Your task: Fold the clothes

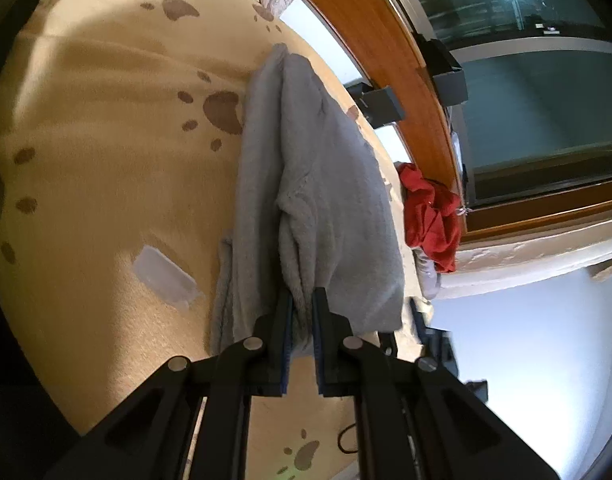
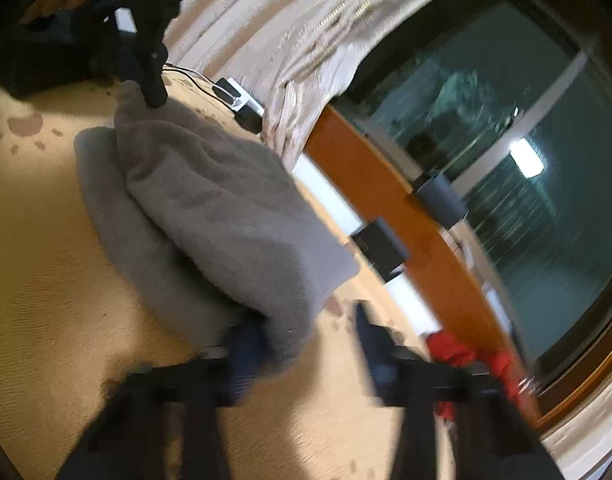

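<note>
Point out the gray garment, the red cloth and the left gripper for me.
gray garment (image 1: 329,184): left wrist view, middle of the lifted fold.
red cloth (image 1: 431,220): left wrist view, centre of the crumpled heap by the window.
left gripper (image 1: 302,320): left wrist view, between the fingertips clamping the fabric.

A wide stretch of the tan blanket with paw prints is left bare on one side of the grey towel. A small clear packet is lying there, near the towel. On the other side, little room is left: the wooden window frame is close by, dark boxes are set along it, and a red cloth is bunched beside the towel.
</note>
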Action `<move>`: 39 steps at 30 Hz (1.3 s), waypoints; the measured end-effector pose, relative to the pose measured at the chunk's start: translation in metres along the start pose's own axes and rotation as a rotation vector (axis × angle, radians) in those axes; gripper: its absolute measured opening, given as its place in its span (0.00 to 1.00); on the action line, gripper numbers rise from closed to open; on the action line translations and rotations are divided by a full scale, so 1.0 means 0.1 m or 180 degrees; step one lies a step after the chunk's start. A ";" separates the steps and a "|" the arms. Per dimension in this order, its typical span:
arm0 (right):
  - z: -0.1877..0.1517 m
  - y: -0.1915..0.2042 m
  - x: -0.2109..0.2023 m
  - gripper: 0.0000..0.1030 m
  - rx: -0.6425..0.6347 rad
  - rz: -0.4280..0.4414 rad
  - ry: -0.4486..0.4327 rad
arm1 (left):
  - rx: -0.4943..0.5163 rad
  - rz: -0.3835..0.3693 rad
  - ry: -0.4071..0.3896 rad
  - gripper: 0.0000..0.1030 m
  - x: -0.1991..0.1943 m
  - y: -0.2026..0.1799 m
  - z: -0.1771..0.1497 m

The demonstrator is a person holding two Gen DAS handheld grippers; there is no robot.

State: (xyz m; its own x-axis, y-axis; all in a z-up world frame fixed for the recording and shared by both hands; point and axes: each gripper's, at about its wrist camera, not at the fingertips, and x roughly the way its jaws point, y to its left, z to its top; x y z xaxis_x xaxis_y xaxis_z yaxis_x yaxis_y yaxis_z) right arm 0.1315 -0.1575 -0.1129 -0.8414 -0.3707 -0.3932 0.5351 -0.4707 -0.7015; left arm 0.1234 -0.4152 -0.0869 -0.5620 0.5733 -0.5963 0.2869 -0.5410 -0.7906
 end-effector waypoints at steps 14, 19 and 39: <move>-0.26 -0.28 -0.07 0.22 0.0508 0.0456 0.0367 | -0.0197 -0.0075 0.0087 0.10 0.11 0.31 -0.45; -0.28 -0.35 -0.24 0.72 0.0654 0.0656 0.0143 | -0.0191 -0.0063 0.0098 0.10 0.13 0.34 -0.41; -0.11 -0.10 -0.10 0.12 -0.0268 0.0838 0.0019 | -0.0332 -0.0145 0.0119 0.13 0.12 0.40 -0.42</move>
State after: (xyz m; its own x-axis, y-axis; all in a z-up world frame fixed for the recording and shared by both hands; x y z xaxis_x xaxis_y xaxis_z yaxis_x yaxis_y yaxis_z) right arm 0.1337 -0.1397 -0.1083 -0.6747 -0.4665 -0.5720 0.7277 -0.2904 -0.6214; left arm 0.1601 -0.4041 -0.1316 -0.5475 0.6193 -0.5627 0.3420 -0.4482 -0.8260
